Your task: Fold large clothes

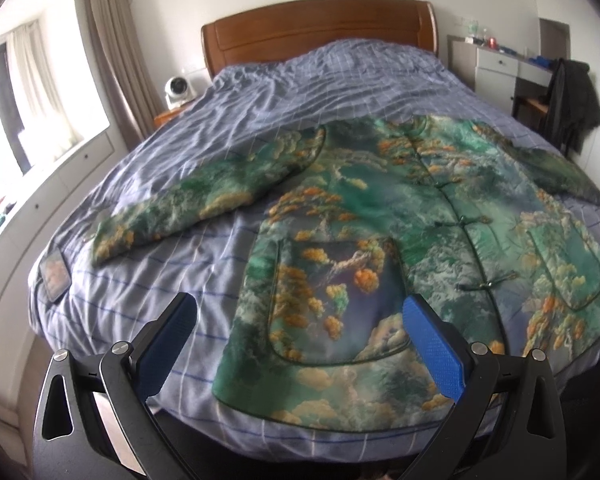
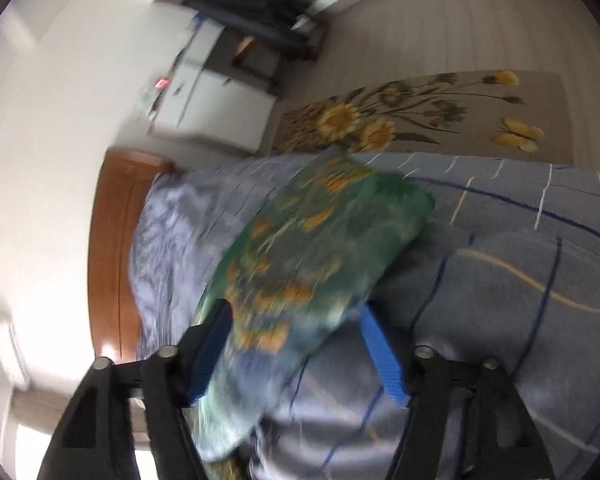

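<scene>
Jacket (image 1: 380, 216) flat on bed (image 1: 148, 280) | left gripper (image 1: 298, 322) apart above hem | right gripper (image 2: 296, 334) apart around sleeve (blurred) | clamp cuff fully before folding inward.

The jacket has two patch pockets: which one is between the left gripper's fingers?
The pocket nearer the window side, framed by the open left gripper. The other pocket lies beyond the button line, outside the fingers.

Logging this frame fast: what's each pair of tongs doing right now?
Left tongs: open, holding nothing, above the jacket.
Right tongs: open around the jacket sleeve, not clamped.
</scene>
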